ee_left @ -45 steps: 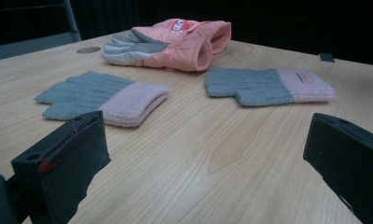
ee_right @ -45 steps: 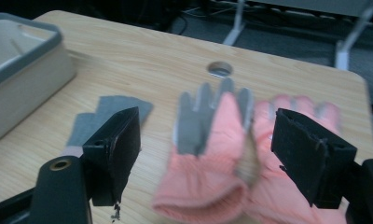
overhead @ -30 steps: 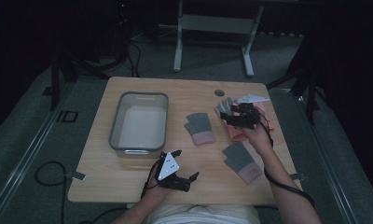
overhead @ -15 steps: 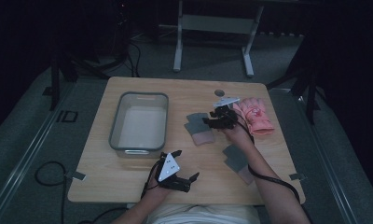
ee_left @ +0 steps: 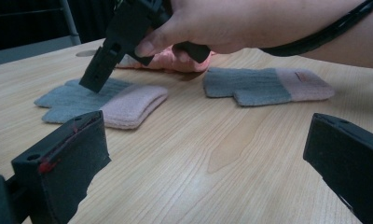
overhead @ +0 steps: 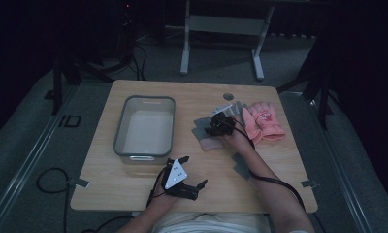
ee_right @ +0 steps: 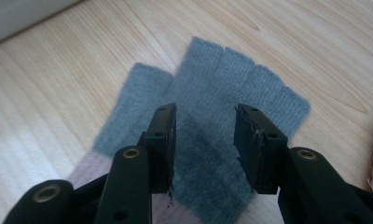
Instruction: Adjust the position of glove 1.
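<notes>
Right gripper (overhead: 215,127) down from the pink gloves (overhead: 263,121) onto the grey glove (ee_right: 212,135) — fingers narrowing, still apart, nothing pinched yet — pickup looks next.

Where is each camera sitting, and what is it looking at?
High view: above the table, looking down; both forearms and hand-held grippers show.
Left gripper view: low on the left hand-held gripper, facing the right hand.
Right gripper view: on the right hand-held gripper, looking down between its jaws at the nearer grey glove.
Shared: all see that grey glove.
</notes>
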### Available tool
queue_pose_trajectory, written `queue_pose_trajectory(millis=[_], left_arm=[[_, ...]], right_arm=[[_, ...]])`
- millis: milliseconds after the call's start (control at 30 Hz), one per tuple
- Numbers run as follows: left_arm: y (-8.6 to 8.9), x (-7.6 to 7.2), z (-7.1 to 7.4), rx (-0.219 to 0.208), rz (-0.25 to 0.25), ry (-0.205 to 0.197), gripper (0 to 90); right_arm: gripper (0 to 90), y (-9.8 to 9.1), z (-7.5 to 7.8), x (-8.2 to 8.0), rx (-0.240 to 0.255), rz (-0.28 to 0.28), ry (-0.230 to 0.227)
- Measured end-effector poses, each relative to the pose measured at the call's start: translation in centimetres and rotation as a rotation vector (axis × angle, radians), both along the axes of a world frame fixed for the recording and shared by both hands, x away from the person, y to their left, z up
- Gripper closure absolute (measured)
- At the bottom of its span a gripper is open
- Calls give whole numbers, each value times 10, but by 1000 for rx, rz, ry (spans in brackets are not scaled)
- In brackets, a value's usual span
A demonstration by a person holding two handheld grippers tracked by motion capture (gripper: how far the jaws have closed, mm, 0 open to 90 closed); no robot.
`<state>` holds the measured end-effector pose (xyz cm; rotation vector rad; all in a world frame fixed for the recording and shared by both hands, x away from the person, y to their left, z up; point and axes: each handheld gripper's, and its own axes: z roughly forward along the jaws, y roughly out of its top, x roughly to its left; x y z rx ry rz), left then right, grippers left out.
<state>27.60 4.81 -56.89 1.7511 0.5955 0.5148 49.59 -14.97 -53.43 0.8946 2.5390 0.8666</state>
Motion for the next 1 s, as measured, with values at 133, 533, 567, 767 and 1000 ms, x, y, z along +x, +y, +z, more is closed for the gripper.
queue_pose_trajectory(millis=[133,533,567,767,1000], left_arm=[[0,0,0,-1,3,4,0],[0,0,0,-1,6,2,0],[0,0,0,-1,6,2,0],[0,0,0,-2,8,1,0],[0,-1,0,5,13,-7,0]], right_arm=[[618,0,-6,5,-12,-4,27],[843,9,-4,8,-13,-83,108],[848,11,-2,7,-15,-102,111],[853,8,24,-5,47,-162,123],[854,1,75,-49,120,-220,46]])
